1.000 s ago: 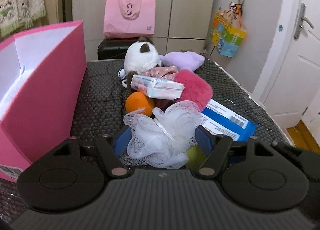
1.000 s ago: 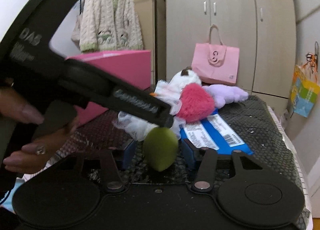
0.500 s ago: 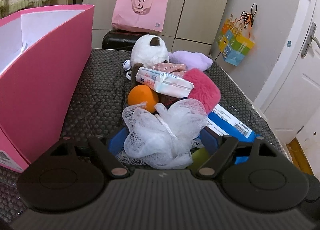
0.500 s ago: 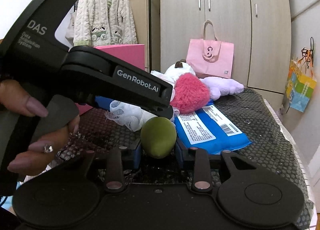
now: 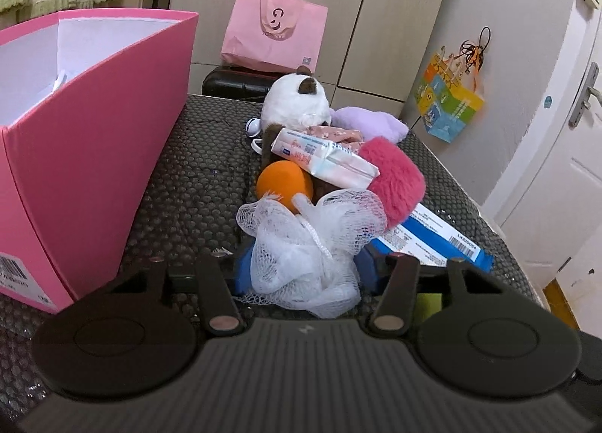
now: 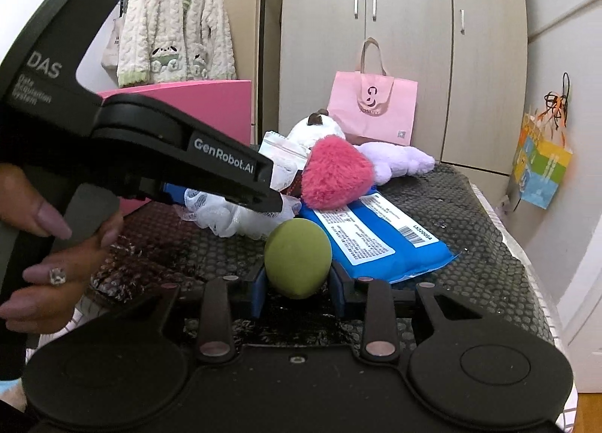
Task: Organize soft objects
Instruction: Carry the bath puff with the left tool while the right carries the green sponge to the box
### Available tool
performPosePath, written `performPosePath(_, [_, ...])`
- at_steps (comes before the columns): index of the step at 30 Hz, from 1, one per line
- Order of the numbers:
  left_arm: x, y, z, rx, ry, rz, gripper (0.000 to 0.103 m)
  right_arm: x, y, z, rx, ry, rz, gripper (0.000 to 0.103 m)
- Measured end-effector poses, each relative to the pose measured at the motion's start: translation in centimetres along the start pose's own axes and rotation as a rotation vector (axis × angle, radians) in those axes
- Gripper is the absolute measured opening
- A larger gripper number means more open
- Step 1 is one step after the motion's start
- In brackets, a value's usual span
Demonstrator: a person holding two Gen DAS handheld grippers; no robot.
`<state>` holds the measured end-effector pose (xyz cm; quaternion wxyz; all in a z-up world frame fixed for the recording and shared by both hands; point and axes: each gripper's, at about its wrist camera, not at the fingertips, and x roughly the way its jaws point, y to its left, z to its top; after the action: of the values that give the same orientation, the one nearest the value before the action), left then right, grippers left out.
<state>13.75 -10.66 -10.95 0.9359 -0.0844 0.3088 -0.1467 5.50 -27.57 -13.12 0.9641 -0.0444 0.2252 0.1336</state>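
Soft objects piled mid-table (image 5: 195, 184); pink box (image 5: 86, 154) on its left, inside mostly hidden. Left gripper (image 5: 303, 267) closing, white mesh pouf (image 5: 301, 245) between its pads. Right gripper (image 6: 297, 282) clamped on green ball (image 6: 297, 258)

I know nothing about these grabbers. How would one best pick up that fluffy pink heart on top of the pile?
Probably across the pink heart at its rounded upper lobes, coming from above on the near side. It lies tilted atop the blue packet, its plush bulging free there, while the white tissue pack crowds its far side. Soft pile should squash, so the fingers can close snugly.
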Motion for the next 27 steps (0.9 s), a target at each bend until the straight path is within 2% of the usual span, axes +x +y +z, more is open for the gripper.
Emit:
performPosePath(5, [-0.5, -0.5, -0.7, 0.035, -0.027, 0.011, 0.047, -0.1, 0.2, -0.1, 0.001, -0.014, -0.001, 0.038])
performPosePath(11, [-2.3, -0.5, -1.5, 0.057, -0.06, 0.006, 0.046, -0.7, 0.5, -0.3, -0.004, -0.029, -0.001, 0.038])
performPosePath(19, [-5.3, 0.3, -2.0, 0.058, -0.062, -0.02, 0.046, -2.1, 1.2, -0.1, -0.003, -0.024, -0.002, 0.038])
performPosePath(27, [-8.1, 1.3, -3.0, 0.075, -0.05, -0.003, 0.046, -3.1, 1.9, 0.1, 0.043, -0.006, 0.025, 0.039])
